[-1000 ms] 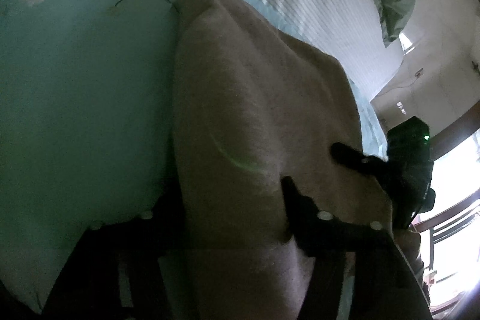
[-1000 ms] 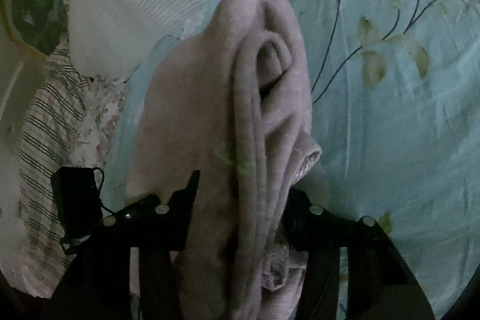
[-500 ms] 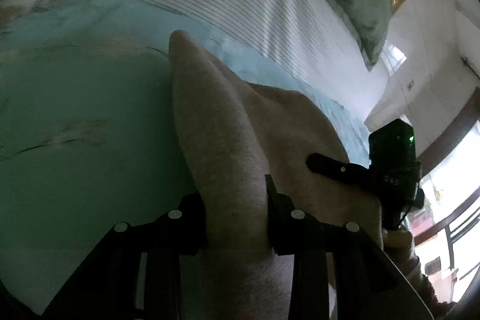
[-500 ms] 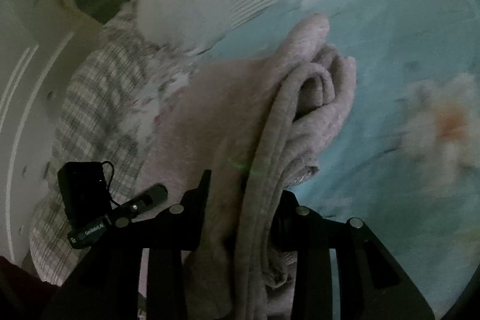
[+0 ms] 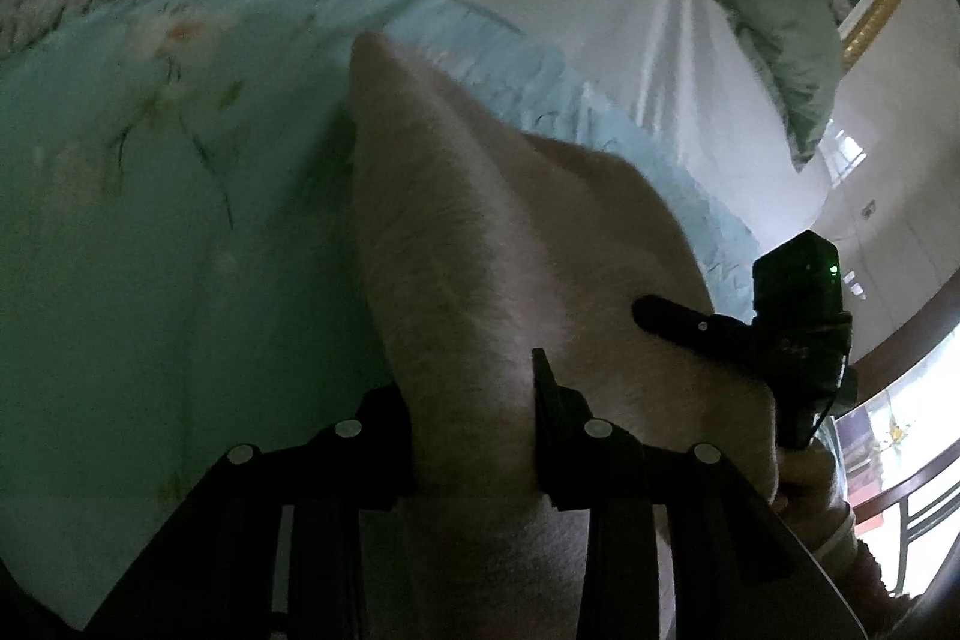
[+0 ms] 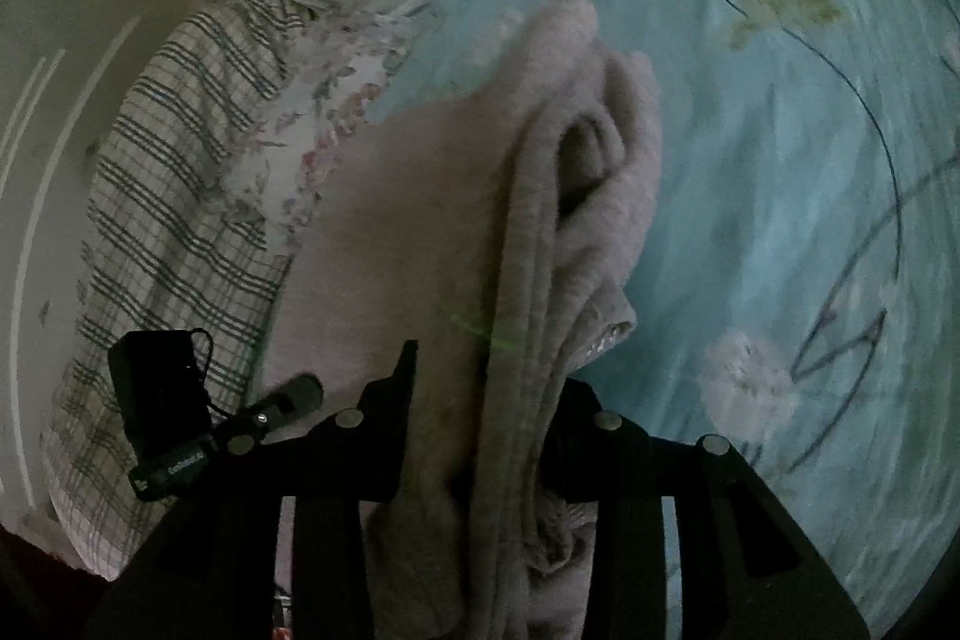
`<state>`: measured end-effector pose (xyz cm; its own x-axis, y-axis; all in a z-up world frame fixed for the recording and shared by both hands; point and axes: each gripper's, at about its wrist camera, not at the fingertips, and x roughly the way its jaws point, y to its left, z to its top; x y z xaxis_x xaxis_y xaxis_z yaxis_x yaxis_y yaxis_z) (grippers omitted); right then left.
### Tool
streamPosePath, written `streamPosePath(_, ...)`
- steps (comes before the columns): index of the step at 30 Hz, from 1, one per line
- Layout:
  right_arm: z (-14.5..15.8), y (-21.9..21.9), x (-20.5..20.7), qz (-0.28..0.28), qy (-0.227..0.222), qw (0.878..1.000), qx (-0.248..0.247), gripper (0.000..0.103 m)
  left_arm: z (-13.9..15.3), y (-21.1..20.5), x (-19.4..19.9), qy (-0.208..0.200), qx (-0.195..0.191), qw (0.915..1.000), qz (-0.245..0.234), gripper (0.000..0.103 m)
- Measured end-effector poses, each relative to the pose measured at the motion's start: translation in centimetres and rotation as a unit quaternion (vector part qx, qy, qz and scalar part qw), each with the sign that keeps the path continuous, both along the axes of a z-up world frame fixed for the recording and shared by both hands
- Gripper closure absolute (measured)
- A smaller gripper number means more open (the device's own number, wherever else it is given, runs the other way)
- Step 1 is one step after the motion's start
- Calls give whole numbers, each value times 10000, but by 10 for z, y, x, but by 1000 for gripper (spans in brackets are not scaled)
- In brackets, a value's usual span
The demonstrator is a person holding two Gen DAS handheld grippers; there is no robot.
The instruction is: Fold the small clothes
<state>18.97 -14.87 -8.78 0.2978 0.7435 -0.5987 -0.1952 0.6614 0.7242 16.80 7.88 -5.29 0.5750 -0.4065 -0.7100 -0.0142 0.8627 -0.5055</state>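
1. While both claws carry the garment above the bed, the step in hand appears to be transport of a partly folded piece, not yet laid down.
2. Left claw (image 5: 474, 424): jaws part-way apart and opening slightly, yet the pads press on a thick fold of the pinkish-beige garment (image 5: 480, 232) between them; it is grasped.
3. Right claw (image 6: 486, 424): jaws likewise part-way apart and opening slightly, clamped on several bunched layers of the same garment (image 6: 540, 232), whose edges hang down past the jaws.
4. Beyond the claws, the garment stretches between the two grips, above the light-blue floral bedsheet (image 5: 120, 250).
5. Next move, as judged: lower both grips evenly onto a flat part of the bedsheet, keeping the layers aligned, then release.
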Motion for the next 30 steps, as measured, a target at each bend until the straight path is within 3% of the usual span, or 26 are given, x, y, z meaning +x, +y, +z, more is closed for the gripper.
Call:
streamPosePath(4,-6,-2,-1,-79,70,9999,-15,61,-6,-7,-1,24,326,9994,58,58)
streamPosePath(8,-3,-1,-3,-164,66,9997,-160,50,-9,-1,-2,169,495,9984,222,38)
streamPosePath(12,10,-10,-9,-407,13,9985,-360,45,-2,8,-11,224,432,9983,330,37)
streamPosePath(20,55,-35,-41,-957,-459,9926,-586,45,40,-3,-56,-236,980,9948,149,39)
streamPosePath(24,66,-36,-71,-985,-515,9924,-519,45,49,-13,-86,-342,1198,9922,-31,39)
streamPosePath(30,67,-24,-119,-662,-471,9956,-460,45,38,-19,-125,-168,1133,9926,-404,36)
